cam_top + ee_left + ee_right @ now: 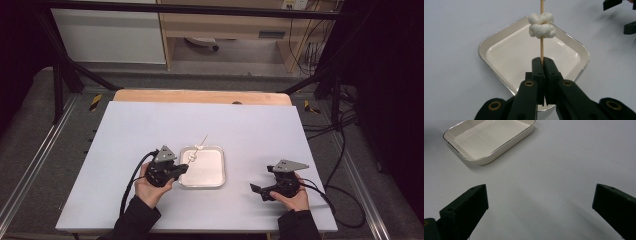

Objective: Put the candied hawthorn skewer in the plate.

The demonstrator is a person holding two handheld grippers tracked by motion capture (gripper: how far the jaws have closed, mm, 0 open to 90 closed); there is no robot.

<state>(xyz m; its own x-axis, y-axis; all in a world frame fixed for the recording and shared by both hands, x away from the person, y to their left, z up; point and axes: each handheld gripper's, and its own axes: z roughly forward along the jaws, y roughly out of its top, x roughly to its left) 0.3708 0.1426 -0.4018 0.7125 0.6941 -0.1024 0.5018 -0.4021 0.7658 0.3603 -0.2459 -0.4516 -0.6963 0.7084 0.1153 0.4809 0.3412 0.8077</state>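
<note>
A: Start from the left tool. What is it doing?

B: It is clamped tight on a thin wooden skewer, which runs straight ahead from its tips over the tray lying just below and beyond it.

A: And how would you handle this step well?

B: I'd keep the grip firm and the skewer level, so the white lump threaded on it farther out stays above the tray (anything slipping off then lands inside). The right tool stands wide and empty, well off to the side over the bare tabletop; I judge it should close in on the lump squarely, along the stick rather than across it.

A: What does the lump look like?

B: White, soft and knobbly, like two doughy knots pressed together, pierced through the middle.
</note>
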